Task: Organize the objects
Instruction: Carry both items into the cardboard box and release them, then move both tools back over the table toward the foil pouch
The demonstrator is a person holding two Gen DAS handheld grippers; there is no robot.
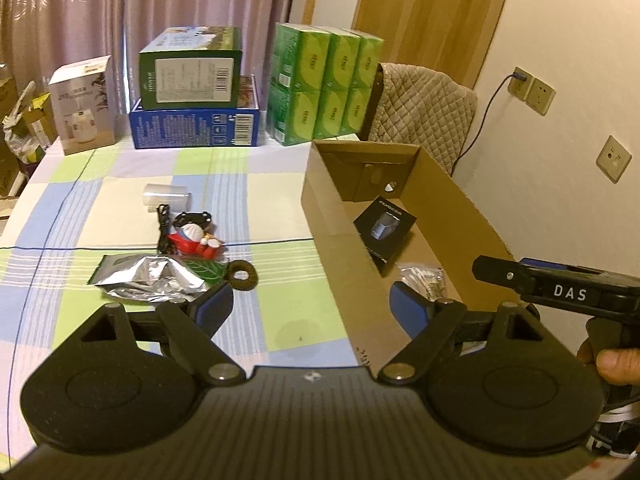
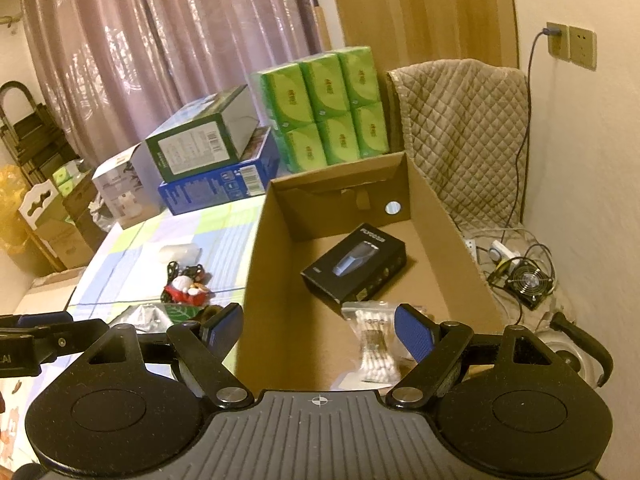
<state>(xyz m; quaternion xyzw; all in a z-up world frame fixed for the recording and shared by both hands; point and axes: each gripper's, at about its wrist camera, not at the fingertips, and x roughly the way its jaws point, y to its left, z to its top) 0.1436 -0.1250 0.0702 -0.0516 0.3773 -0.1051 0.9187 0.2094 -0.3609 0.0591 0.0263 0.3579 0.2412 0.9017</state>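
Left wrist view: left gripper (image 1: 310,306) jaws wide, empty, right gripper (image 2: 318,330) likewise, over cardboard box (image 2: 248,280) holding black carton (image 2: 354,266) and cotton-swab bag (image 2: 374,344); left of box lie foil pouch (image 1: 150,280), brown ring (image 1: 242,275), red toy (image 1: 194,242).

Mauve pleated curtains (image 2: 132,52) hang behind the surface, beside a wooden door (image 1: 432,12). A chair draped in beige quilted fabric (image 2: 460,128) stands against the cream wall (image 1: 568,40), which carries beige sockets (image 1: 532,90).
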